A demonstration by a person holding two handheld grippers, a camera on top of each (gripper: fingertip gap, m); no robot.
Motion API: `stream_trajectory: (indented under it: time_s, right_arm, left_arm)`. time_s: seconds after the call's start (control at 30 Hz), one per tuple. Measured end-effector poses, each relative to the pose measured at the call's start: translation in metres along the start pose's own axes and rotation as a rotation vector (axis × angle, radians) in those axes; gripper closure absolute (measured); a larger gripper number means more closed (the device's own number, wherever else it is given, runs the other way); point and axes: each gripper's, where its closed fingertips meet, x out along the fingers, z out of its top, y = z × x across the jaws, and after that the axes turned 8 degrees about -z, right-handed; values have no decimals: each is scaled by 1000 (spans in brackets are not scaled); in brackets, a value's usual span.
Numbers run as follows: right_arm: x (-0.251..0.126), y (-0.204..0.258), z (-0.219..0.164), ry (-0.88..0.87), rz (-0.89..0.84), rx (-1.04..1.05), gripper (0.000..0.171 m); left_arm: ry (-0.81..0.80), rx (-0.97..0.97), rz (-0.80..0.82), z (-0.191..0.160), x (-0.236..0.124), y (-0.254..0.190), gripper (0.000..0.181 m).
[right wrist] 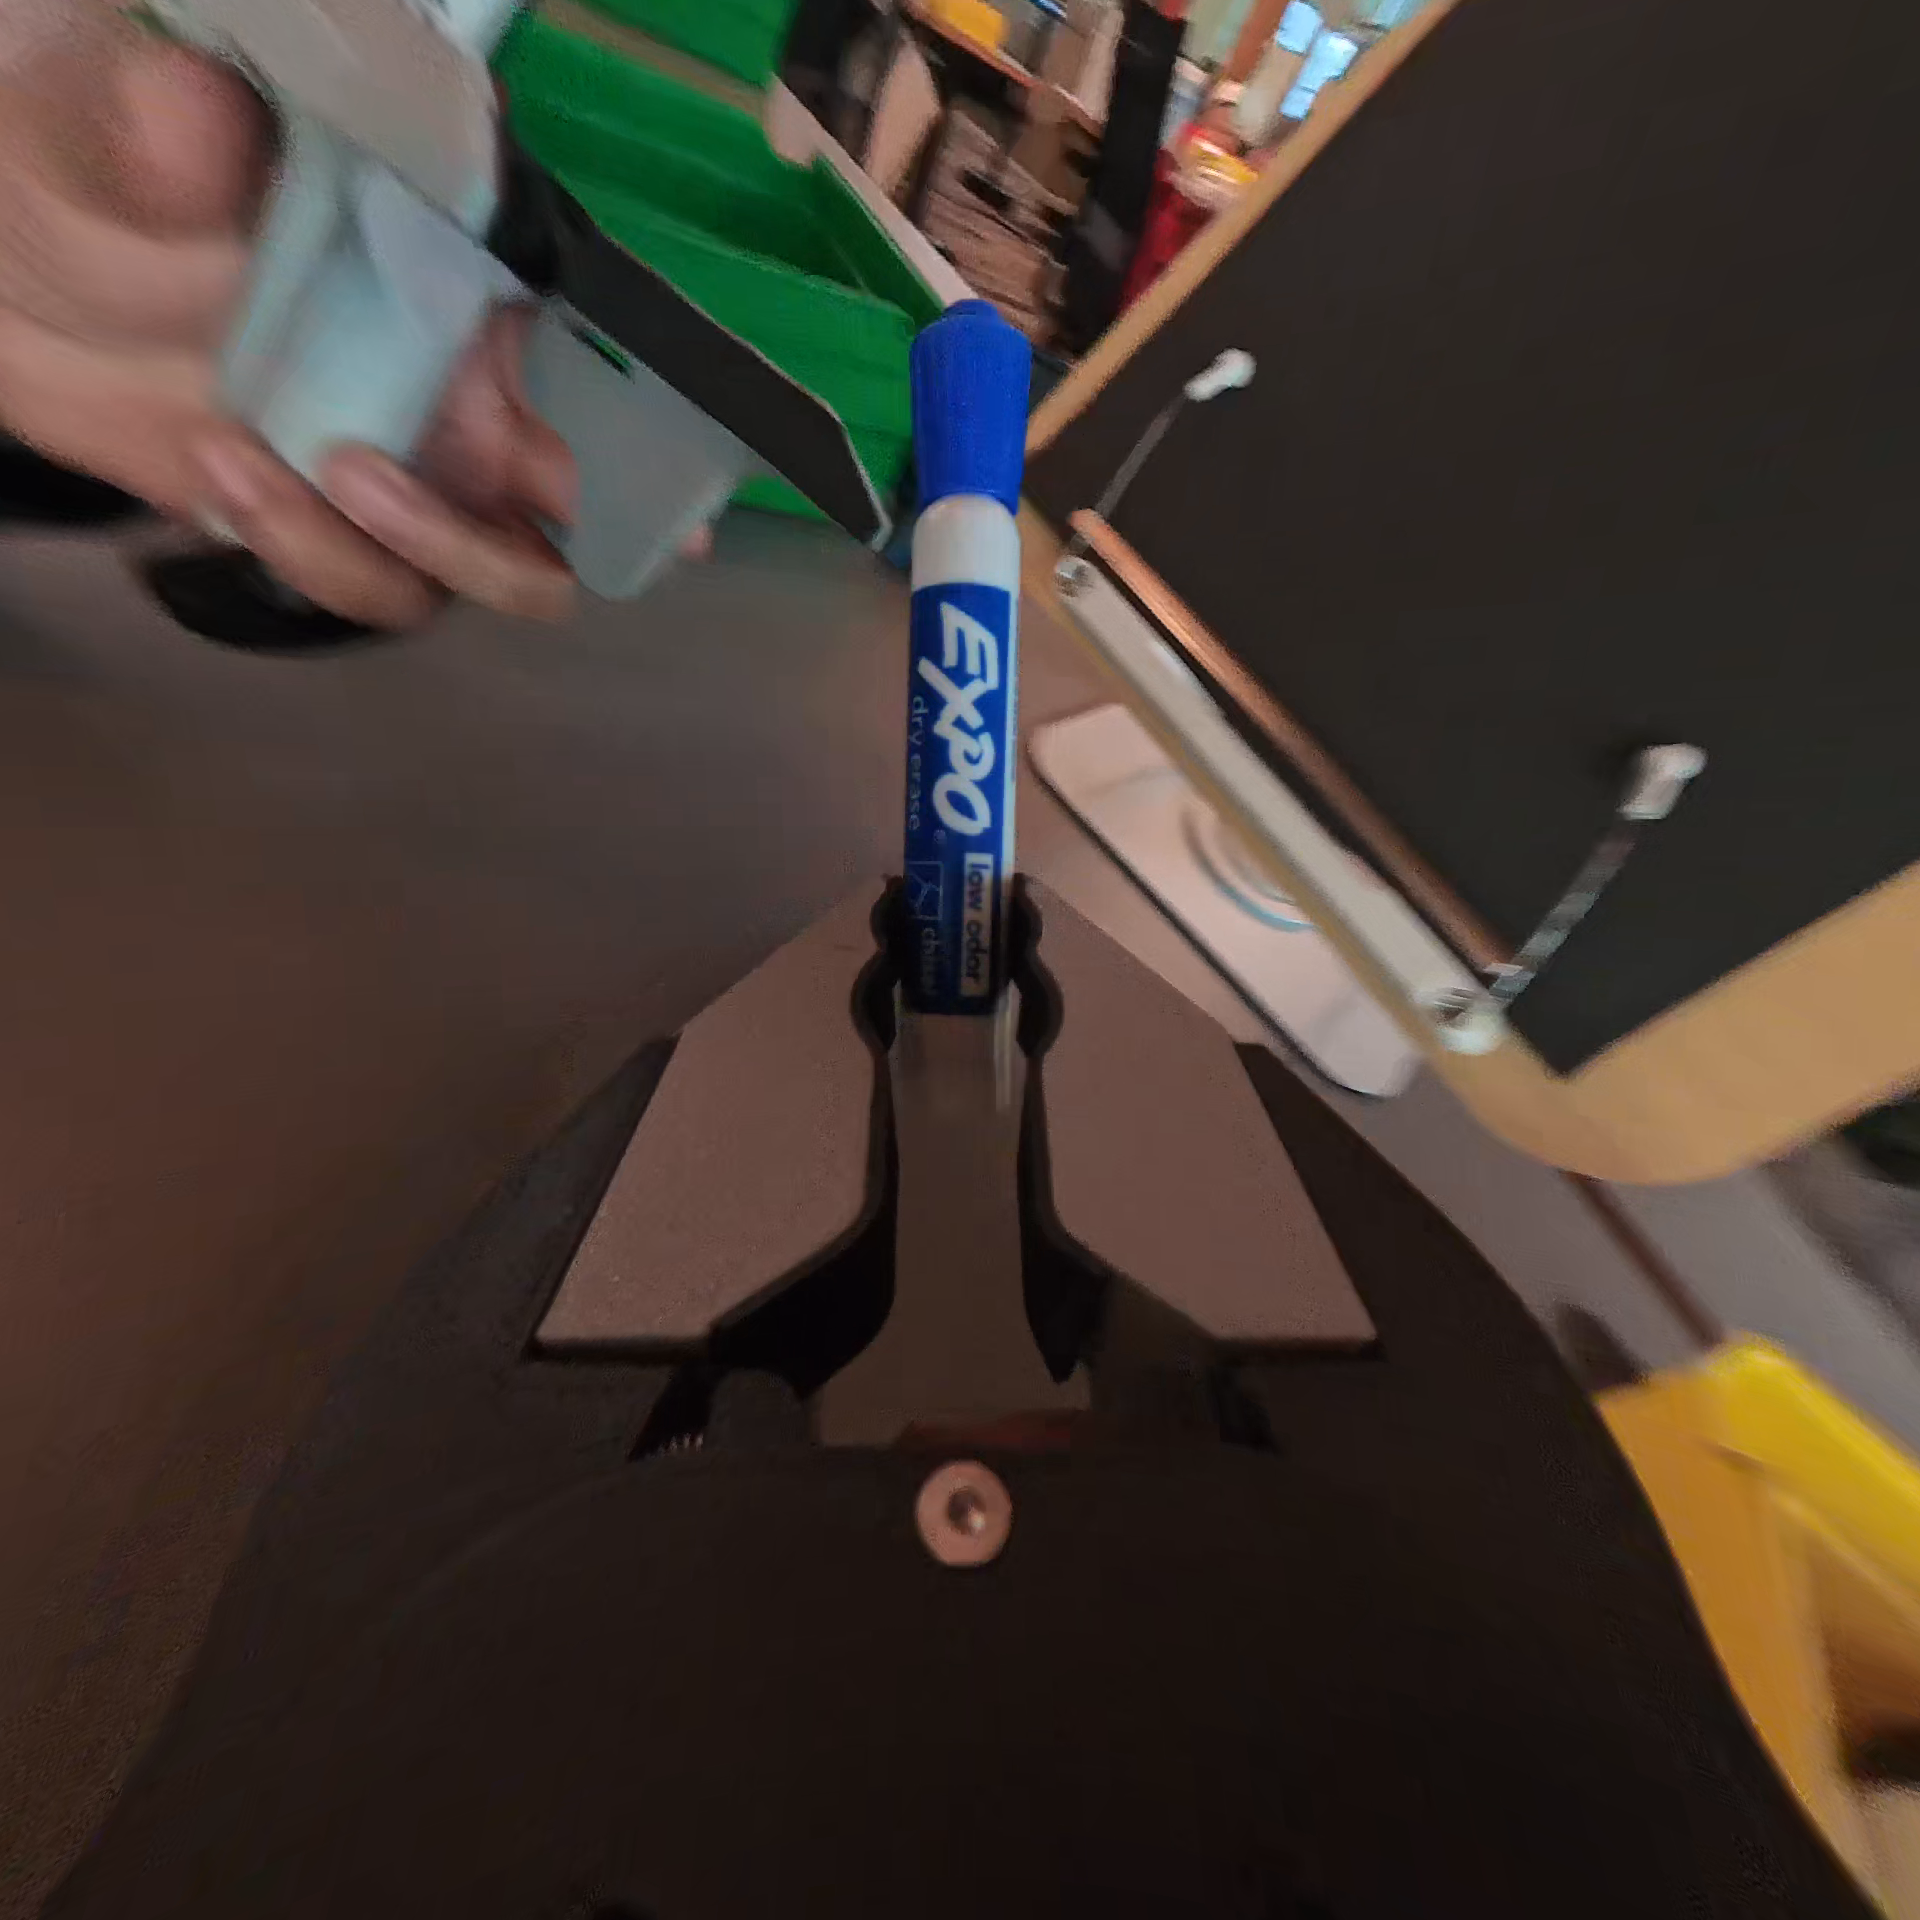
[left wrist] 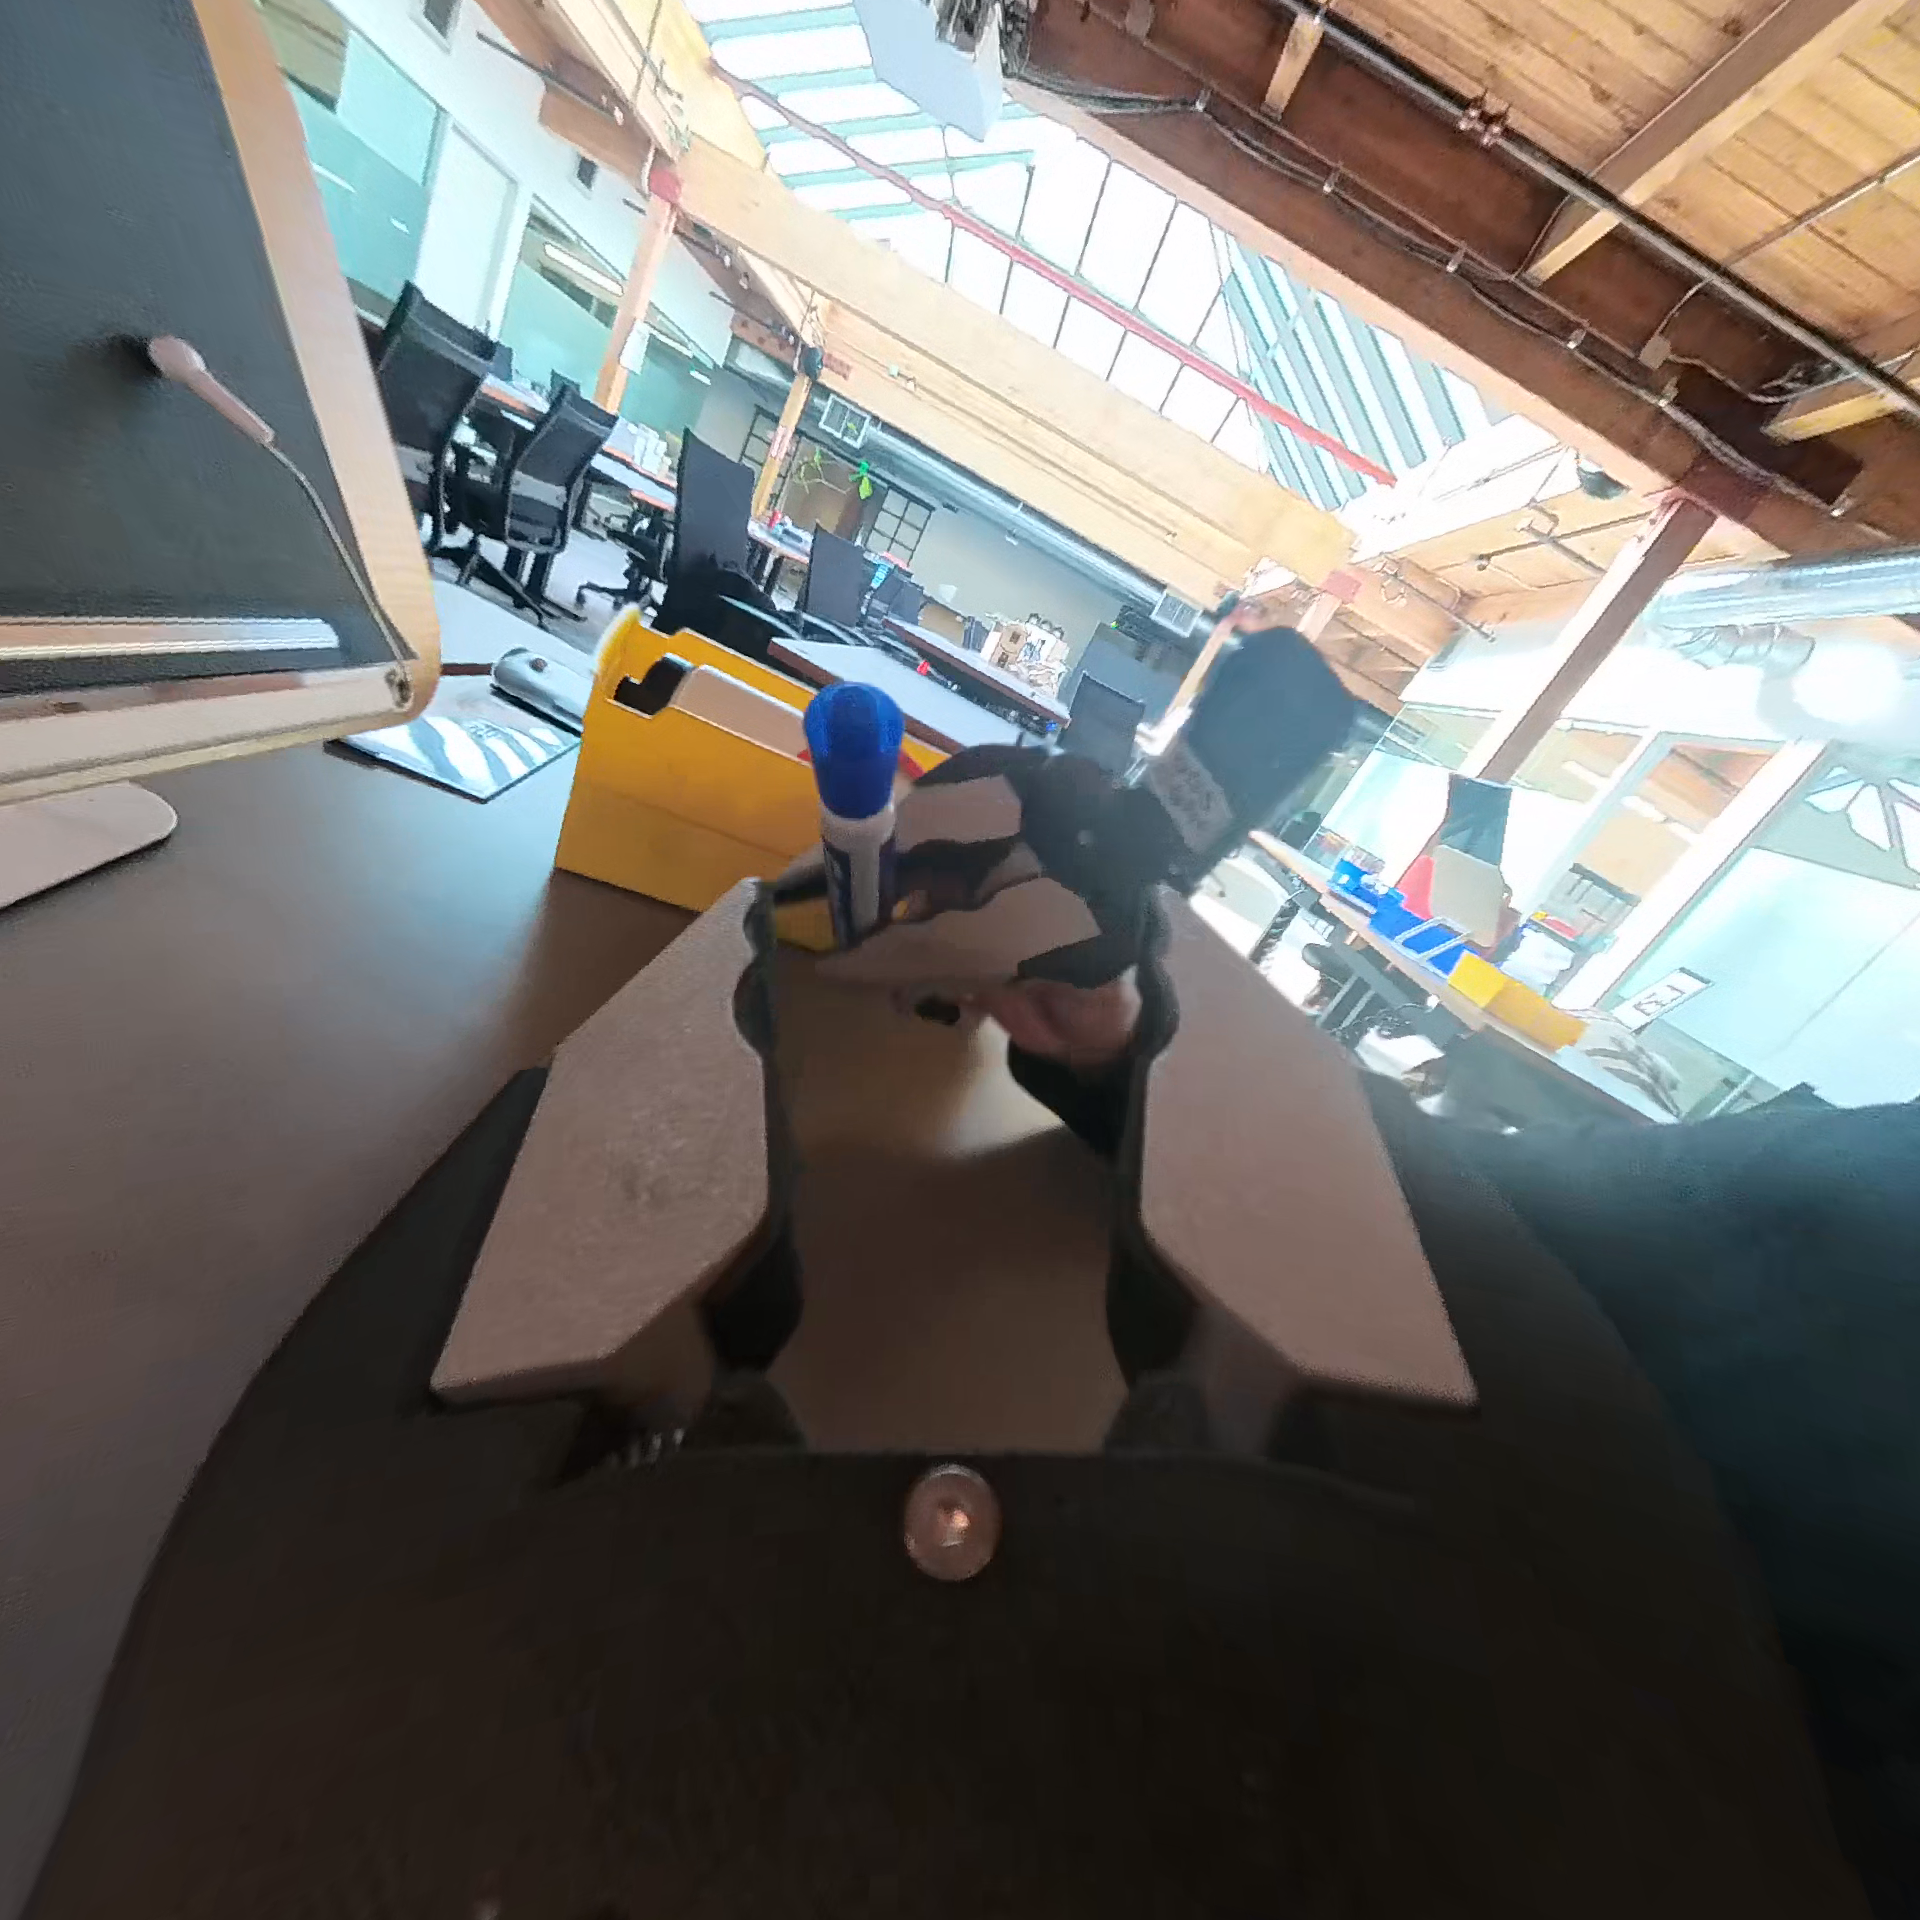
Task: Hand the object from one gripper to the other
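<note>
Open office, dark desk. Right gripper clamped low on blue marker, cap exposed for receiving; left gripper jaws agape, empty.

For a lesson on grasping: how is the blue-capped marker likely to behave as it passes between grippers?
The marker looks rigid, so probably won't bend. Its round, smooth barrel might slip or swivel, since the right gripper pinches only its lower end. It's slim, likely light.
</note>
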Motion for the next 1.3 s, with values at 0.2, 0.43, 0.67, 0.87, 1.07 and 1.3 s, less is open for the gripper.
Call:
stream_trajectory:
  time_s: [0.2, 0.43, 0.67, 0.87, 1.07, 1.3]
  right_arm:
    - [-5, -32, -16, 127, -343, -544, 155]
    - [3, -11, -23, 211, -336, -746, 155]
    - [11, 25, -18, 198, -256, -814, 155]
    - [9, 26, -12, 150, -232, -726, 152]
    - [8, 22, -10, 118, -224, -637, 148]
    - [-9, -12, 14, -41, -199, -165, 137]
  left_arm:
    - [233, 371, 361, -15, -14, 41, 109]
    - [526, 912, 595, -37, -12, 55, 116]
    - [800, 1316, 677, -63, -7, 67, 148]
    - [799, 1243, 643, -62, -10, 66, 163]
    - [778, 1244, 635, -61, -8, 65, 163]
    - [616, 1176, 680, -36, -12, 61, 165]
